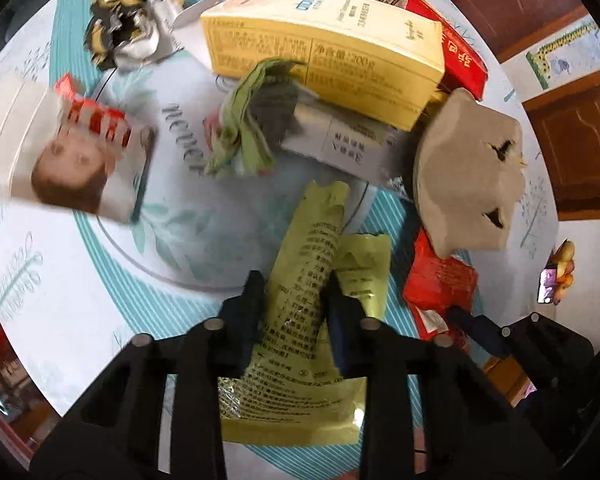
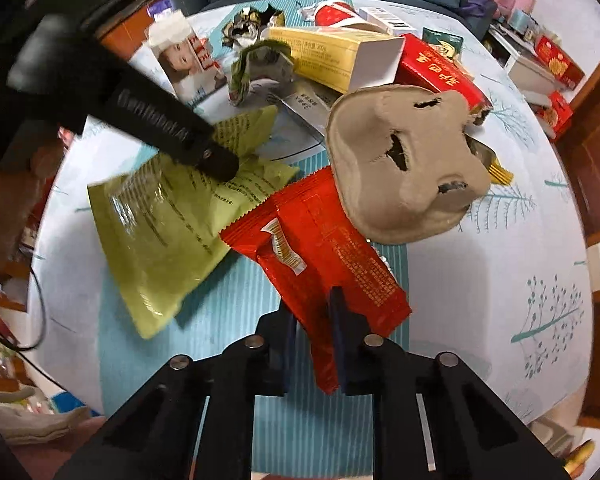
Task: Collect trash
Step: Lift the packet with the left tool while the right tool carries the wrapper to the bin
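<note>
The left tool point(image 1: 294, 284) grips the yellow-green printed plastic pouch point(image 1: 300, 320), its lower end hidden behind the fingers. The right tool point(image 2: 314, 308) clamps the red foil snack wrapper point(image 2: 320, 248) above the patterned desk point(image 2: 500, 300); bare cloth lies rightward.

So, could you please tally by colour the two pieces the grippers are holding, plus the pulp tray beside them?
Yellow-green pouch: 1
Red wrapper: 1
Beige pulp tray: 1
Total: 3
</note>
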Tool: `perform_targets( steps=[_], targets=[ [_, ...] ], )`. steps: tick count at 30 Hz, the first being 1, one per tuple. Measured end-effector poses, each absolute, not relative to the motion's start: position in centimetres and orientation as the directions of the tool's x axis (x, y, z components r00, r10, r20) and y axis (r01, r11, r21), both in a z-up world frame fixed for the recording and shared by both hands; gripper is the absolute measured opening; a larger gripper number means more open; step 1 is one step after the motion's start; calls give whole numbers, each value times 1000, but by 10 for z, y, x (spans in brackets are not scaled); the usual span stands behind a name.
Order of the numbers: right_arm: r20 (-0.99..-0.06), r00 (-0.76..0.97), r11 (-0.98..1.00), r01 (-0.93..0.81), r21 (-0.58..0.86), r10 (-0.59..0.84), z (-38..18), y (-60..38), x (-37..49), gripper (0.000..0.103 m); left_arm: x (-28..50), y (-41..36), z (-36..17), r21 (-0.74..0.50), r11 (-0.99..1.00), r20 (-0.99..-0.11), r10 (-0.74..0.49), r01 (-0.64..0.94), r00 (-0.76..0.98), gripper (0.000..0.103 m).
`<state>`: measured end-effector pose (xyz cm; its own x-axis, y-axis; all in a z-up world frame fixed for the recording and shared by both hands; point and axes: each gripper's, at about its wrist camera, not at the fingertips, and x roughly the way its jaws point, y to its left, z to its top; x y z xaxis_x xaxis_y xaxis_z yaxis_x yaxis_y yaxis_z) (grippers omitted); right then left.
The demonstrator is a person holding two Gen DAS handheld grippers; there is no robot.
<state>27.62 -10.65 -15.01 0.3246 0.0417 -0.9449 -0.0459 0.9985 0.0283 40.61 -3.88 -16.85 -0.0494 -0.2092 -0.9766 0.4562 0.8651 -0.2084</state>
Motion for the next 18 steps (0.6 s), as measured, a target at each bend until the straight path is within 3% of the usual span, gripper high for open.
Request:
perform_targets(
  steps=[2, 9, 18],
  targets=[
    [-939, 335, 997, -34, 74, 81, -141, -111, 271, 11, 395, -35, -162, -215, 870, -972, -233, 443, -14, 14],
    [-889, 384, 958, 42, 285, 248, -110, -128, 244, 8, 337, -12, -110, -254, 869, -914, -359, 424, 188, 12],
    [-812, 423, 900, -17, 436, 401, -67, -137, 192, 7, 254, 35, -46, -221, 901, -862, -359, 372, 358, 12]
  ],
)
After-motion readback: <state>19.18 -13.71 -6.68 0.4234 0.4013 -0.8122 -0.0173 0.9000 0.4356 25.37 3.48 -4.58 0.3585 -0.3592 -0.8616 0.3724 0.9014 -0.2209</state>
